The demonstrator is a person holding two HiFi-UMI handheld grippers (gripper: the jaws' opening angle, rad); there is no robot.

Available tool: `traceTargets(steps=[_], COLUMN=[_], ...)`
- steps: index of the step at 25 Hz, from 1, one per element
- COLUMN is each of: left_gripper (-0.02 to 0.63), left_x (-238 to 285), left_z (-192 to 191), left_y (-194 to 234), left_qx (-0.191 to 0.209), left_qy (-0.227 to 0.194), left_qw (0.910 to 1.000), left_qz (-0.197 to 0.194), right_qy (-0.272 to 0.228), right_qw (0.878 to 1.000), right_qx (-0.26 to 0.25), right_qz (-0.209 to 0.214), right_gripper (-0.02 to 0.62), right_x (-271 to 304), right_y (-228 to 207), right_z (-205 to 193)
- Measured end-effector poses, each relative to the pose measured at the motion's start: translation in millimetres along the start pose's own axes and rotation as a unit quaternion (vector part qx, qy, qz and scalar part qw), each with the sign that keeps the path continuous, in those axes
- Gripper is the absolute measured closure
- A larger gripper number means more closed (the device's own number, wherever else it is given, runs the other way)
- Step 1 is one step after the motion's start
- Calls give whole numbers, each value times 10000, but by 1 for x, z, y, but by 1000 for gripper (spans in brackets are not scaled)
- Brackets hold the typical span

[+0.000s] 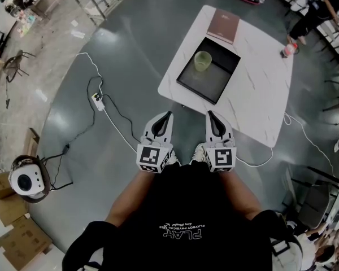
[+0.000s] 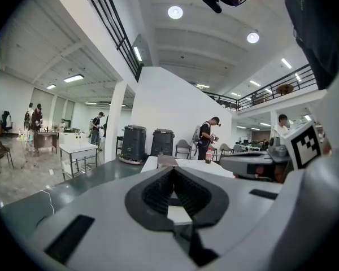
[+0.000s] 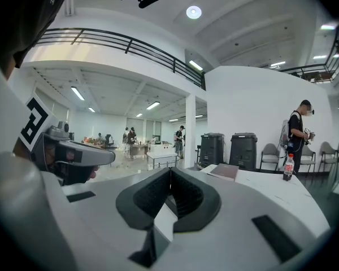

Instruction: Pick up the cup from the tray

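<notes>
Standing short of the white marble-patterned rectangular table (image 1: 260, 95), with both tools held low and close to the body, side by side, noses aimed at the table. The white left gripper (image 1: 168, 115) has its jaws closed, black pads meeting at the tips, nothing between them. The white right gripper (image 1: 210, 114) is the same: tips together, empty. The task item, a translucent yellow-green plastic cup (image 1: 203, 60), sits upright inside the shallow black square tray (image 1: 199, 91), toward the tray's far side. The rest of the tray floor is bare. The tray sits on the left part of the tabletop, near the table's near-left edge. Both grippers are well apart from the cup and not yet over the table. A flat brown hardcover book (image 1: 224, 25) lies just beyond the tray; I can't tell whether the two touch. A small clear bottle with a red label (image 1: 290, 49) stands upright at the table's right edge, well apart from the tray. A white power strip (image 1: 98, 100) with cables lies on the grey floor to the left.
</notes>
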State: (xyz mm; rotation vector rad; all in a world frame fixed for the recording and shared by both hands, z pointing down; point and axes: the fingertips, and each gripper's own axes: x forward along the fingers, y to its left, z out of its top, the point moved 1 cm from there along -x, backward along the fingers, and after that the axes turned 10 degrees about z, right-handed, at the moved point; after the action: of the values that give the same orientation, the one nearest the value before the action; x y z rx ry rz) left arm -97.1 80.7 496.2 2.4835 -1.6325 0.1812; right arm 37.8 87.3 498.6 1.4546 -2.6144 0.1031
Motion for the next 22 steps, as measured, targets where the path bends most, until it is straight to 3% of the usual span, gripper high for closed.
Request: traceTargets(steps=[13, 22], left_gripper=[598, 598], left_x=[-1, 21], left_z=[0, -1], left_y=[14, 11], left_qx=[5, 3], left_qy=[-94, -30], left_qw=[9991, 9993], left_qz=[-404, -376], right_qy=[42, 37], right_qw=[9982, 9983], right_qx=[31, 56], right_qz=[-593, -580], right_gripper=[586, 586], right_x=[-1, 9], right_y=[9, -11], right_z=[-1, -3])
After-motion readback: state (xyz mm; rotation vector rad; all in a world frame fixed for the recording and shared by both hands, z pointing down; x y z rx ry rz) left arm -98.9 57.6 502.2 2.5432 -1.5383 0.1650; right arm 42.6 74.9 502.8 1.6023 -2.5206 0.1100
